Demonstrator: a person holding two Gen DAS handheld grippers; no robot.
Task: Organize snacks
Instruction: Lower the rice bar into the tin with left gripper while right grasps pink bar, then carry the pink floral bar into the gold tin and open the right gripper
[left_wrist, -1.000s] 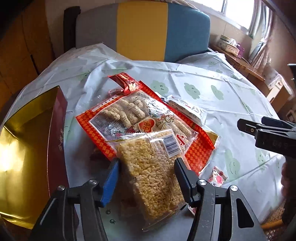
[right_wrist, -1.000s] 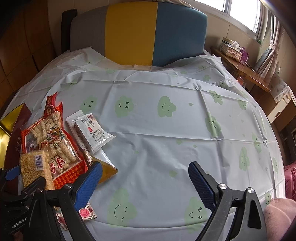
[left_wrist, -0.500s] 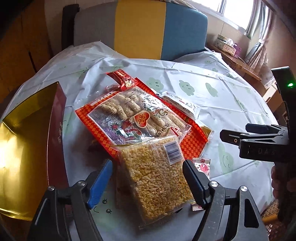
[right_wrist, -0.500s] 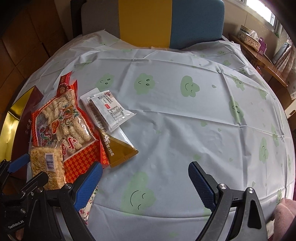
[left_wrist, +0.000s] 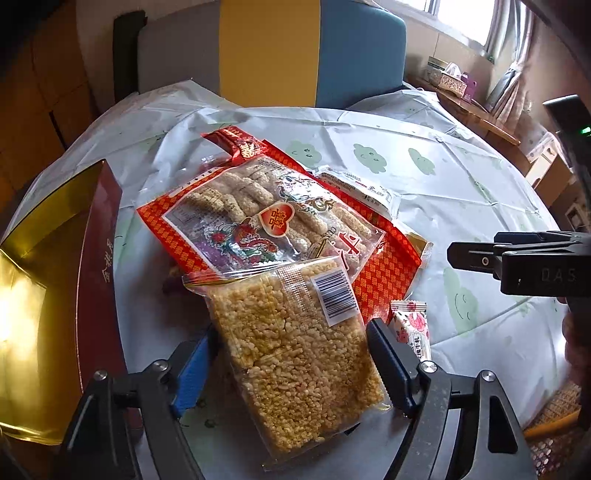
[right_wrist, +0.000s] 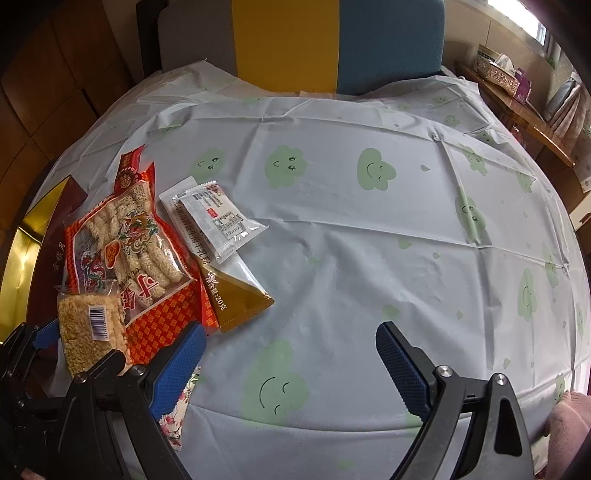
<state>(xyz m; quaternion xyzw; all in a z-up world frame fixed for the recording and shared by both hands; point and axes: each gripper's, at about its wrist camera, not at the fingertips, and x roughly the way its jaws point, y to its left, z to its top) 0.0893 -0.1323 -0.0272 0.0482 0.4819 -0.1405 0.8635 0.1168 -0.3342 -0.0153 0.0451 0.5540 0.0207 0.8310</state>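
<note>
A clear pack of yellow puffed-rice bars (left_wrist: 299, 354) lies on the table between the fingers of my left gripper (left_wrist: 291, 354), which is open around it; the pack also shows in the right wrist view (right_wrist: 90, 328). It overlaps a red bag of rice sticks (left_wrist: 273, 221) (right_wrist: 125, 251). White sachets (right_wrist: 218, 221), a gold triangular packet (right_wrist: 236, 295) and a small pink candy wrapper (left_wrist: 412, 325) lie beside the bag. My right gripper (right_wrist: 291, 365) is open and empty above bare tablecloth, right of the snacks.
An open gold-lined box with a dark red wall (left_wrist: 99, 266) stands at the table's left edge. The round table (right_wrist: 369, 240) has a pale cloth with green clouds. A grey, yellow and blue chair (right_wrist: 295, 40) stands behind it.
My left gripper has opened wider and sits further along the rice-bar pack. The right wrist view has dipped towards the table and the snacks lie more in its view.
</note>
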